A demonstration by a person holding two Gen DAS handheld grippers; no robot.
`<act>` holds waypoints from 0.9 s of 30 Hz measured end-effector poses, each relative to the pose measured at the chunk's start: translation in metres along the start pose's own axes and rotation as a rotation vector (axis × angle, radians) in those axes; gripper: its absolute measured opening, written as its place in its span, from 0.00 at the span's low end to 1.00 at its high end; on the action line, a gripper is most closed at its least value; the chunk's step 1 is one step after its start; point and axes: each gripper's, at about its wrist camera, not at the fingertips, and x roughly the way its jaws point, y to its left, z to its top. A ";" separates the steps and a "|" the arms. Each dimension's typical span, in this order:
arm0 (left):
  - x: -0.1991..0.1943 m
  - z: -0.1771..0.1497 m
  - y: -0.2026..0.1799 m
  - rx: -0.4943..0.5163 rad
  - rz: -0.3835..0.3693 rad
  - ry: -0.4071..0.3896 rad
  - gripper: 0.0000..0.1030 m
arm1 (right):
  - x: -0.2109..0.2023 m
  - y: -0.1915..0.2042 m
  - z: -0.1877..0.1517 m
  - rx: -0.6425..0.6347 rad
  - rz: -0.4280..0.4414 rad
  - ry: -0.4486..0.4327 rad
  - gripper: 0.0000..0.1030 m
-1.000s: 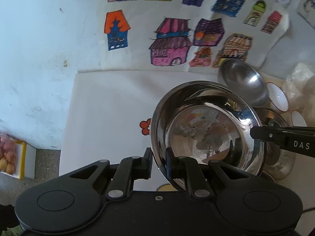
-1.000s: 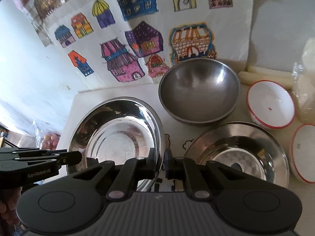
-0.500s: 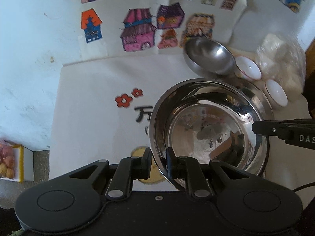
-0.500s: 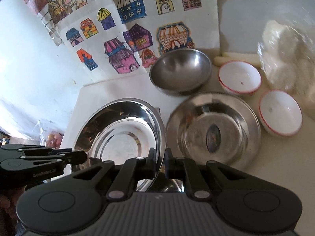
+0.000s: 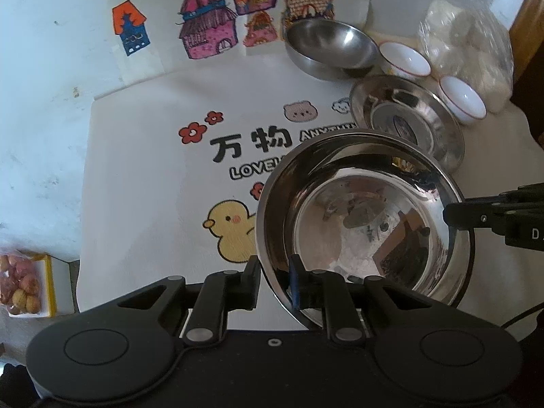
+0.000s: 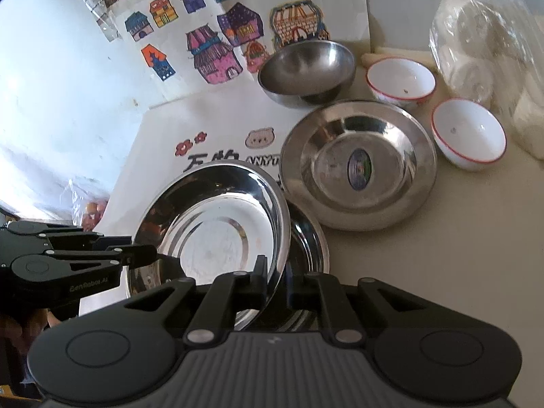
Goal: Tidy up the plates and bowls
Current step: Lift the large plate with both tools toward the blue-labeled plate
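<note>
Both grippers hold one shiny steel plate (image 5: 360, 224) by opposite rims, lifted above the table. My left gripper (image 5: 273, 272) is shut on its near-left rim. My right gripper (image 6: 275, 272) is shut on the plate's right rim (image 6: 217, 234); it enters the left wrist view from the right (image 5: 476, 214). A second steel plate (image 6: 357, 166) lies on the table behind, also in the left wrist view (image 5: 408, 115). Another steel plate (image 6: 309, 241) lies under the held one. A steel bowl (image 6: 306, 68) and two white red-rimmed bowls (image 6: 401, 80) (image 6: 469, 134) stand further back.
A white mat (image 5: 153, 176) with a duck and printed letters covers the table. Drawings of houses (image 5: 207, 27) hang on the wall behind. A plastic bag of white items (image 6: 486, 54) sits at the back right. A tray of fruit (image 5: 20, 282) lies on the floor at left.
The held plate has been carried back toward me and away from the wall. The bowls and the other plate now lie further off, and the mat's print has come into view.
</note>
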 end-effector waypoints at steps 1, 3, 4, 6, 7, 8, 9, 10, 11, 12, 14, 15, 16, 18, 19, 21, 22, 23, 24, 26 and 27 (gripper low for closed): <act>0.001 -0.001 -0.002 0.009 0.004 0.003 0.19 | 0.000 0.000 -0.001 0.001 -0.002 0.004 0.12; 0.002 -0.001 -0.006 0.027 0.012 0.010 0.19 | 0.000 -0.001 -0.003 0.003 -0.007 0.013 0.12; 0.003 0.000 -0.008 0.036 0.015 0.014 0.19 | 0.000 -0.002 -0.004 0.005 -0.010 0.016 0.12; 0.004 0.000 -0.012 0.050 0.019 0.020 0.19 | 0.000 -0.003 -0.004 0.011 -0.017 0.029 0.12; 0.005 0.000 -0.014 0.056 0.019 0.024 0.19 | 0.001 -0.004 -0.005 0.018 -0.013 0.026 0.12; 0.006 0.000 -0.015 0.062 0.020 0.027 0.19 | 0.001 -0.005 -0.005 0.018 -0.016 0.029 0.12; 0.007 0.001 -0.017 0.068 0.020 0.032 0.19 | 0.000 -0.005 -0.006 0.019 -0.019 0.031 0.12; 0.008 0.001 -0.018 0.074 0.021 0.034 0.20 | 0.000 -0.006 -0.006 0.020 -0.022 0.033 0.12; 0.009 0.001 -0.020 0.078 0.022 0.037 0.20 | 0.001 -0.007 -0.006 0.021 -0.024 0.035 0.12; 0.010 0.001 -0.021 0.081 0.023 0.041 0.20 | 0.001 -0.007 -0.006 0.021 -0.027 0.038 0.12; 0.012 0.002 -0.024 0.088 0.026 0.049 0.20 | 0.003 -0.007 -0.006 0.020 -0.035 0.050 0.12; 0.013 0.002 -0.025 0.092 0.029 0.053 0.20 | 0.004 -0.007 -0.006 0.017 -0.039 0.054 0.12; 0.014 0.002 -0.026 0.096 0.032 0.057 0.20 | 0.005 -0.007 -0.007 0.014 -0.041 0.057 0.12; 0.015 0.002 -0.027 0.101 0.034 0.060 0.20 | 0.006 -0.005 -0.007 0.005 -0.050 0.062 0.13; 0.016 0.002 -0.027 0.103 0.033 0.060 0.20 | 0.007 -0.004 -0.007 -0.001 -0.054 0.063 0.13; 0.017 0.004 -0.028 0.106 0.035 0.060 0.20 | 0.007 -0.003 -0.007 -0.011 -0.059 0.066 0.13; 0.018 0.004 -0.029 0.108 0.037 0.060 0.20 | 0.008 -0.002 -0.007 -0.017 -0.062 0.067 0.13; 0.018 0.005 -0.029 0.108 0.040 0.060 0.20 | 0.008 -0.001 -0.007 -0.023 -0.065 0.068 0.13; 0.018 0.005 -0.029 0.107 0.040 0.061 0.20 | 0.009 0.000 -0.007 -0.027 -0.067 0.070 0.13; 0.018 0.006 -0.028 0.102 0.039 0.061 0.20 | 0.010 0.001 -0.007 -0.037 -0.072 0.076 0.14; 0.018 0.006 -0.028 0.098 0.038 0.061 0.20 | 0.010 0.001 -0.007 -0.042 -0.075 0.077 0.14</act>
